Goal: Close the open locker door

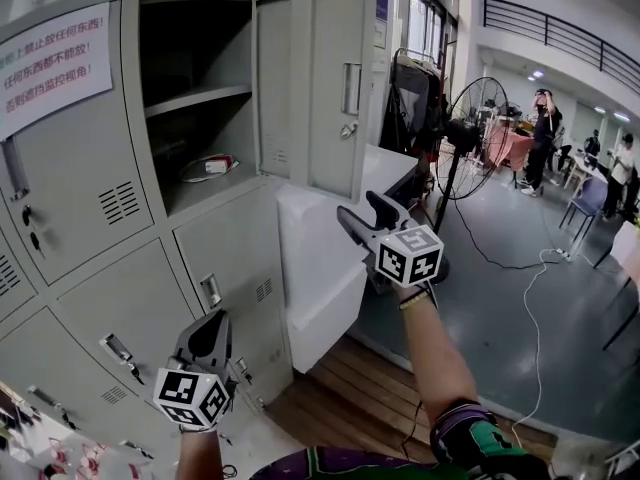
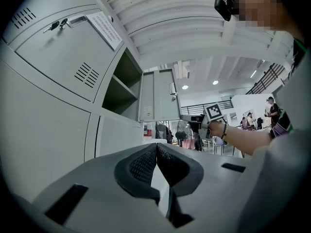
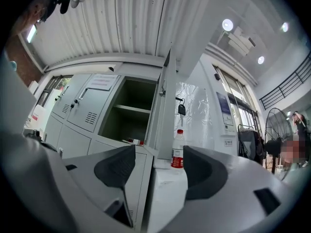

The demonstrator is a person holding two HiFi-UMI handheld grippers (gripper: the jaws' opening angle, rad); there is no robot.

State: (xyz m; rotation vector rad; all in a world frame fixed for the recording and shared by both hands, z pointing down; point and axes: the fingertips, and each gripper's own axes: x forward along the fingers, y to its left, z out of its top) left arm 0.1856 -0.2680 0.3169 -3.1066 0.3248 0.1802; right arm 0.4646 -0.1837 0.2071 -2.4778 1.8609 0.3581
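1. The locker door (image 1: 325,88) hangs at the right edge of the open compartment (image 1: 195,98), swung wide out from it.
2. Its long axis is vertical. Its free edge points away from the compartment, and its outer face, with the handle, turns toward the person.
3. The right gripper (image 1: 362,213) hovers below the door, right of the compartment, its jaws apart and holding nothing.
4. The left gripper (image 1: 205,320) sits low, well below the compartment, with its jaws pressed together and empty.
5. Risk: the key (image 3: 181,109) hanging from the door's lock may snag an open jaw.
6. Risk: a reach behind the door could topple the bottle (image 3: 178,149), which stands just right of the compartment.
7. Risk: a hard push may make the door rebound.
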